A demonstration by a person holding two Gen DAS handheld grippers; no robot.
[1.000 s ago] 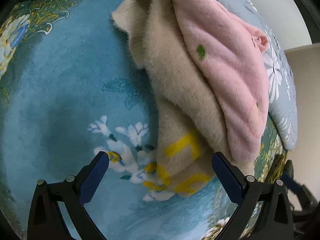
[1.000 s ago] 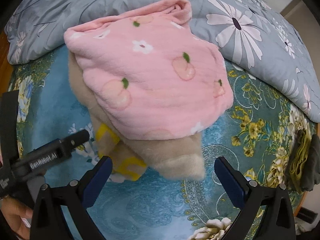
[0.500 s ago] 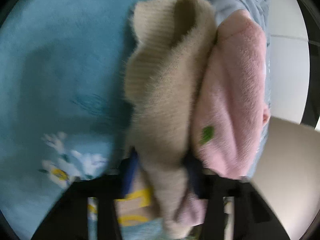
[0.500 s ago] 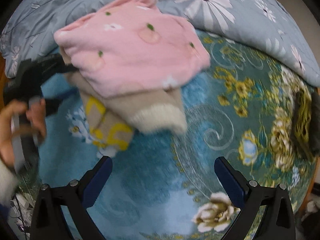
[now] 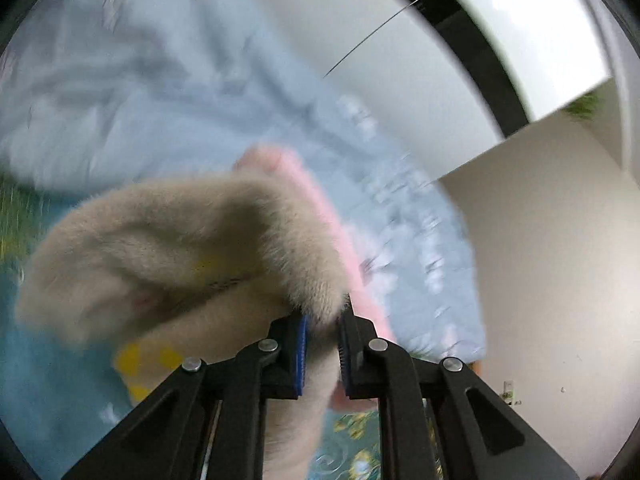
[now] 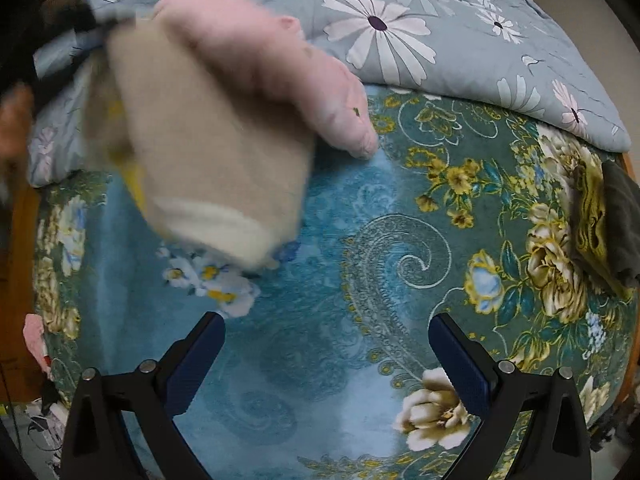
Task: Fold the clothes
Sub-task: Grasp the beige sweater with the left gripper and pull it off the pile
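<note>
My left gripper [image 5: 323, 314] is shut on the edge of a folded beige fuzzy sweater [image 5: 168, 248] with yellow letters, and a folded pink fleece garment [image 5: 320, 216] rides on it. The stack is lifted and tilted off the bed. In the right wrist view the beige sweater [image 6: 208, 136] and pink garment [image 6: 256, 56] hang blurred at upper left, over the blue floral bedspread [image 6: 360, 280]. My right gripper [image 6: 326, 344] is open and empty, low over the bedspread.
A grey-blue quilt with white daisies [image 6: 440, 32] lies along the far side of the bed. A dark and yellow-green pile of clothes [image 6: 608, 220] sits at the right edge. A white wall [image 5: 552, 280] shows beyond the bed.
My left gripper closed on the beige sweater's edge and lifted the stack up and towards the quilt. My right gripper stayed open and drew back a little.
</note>
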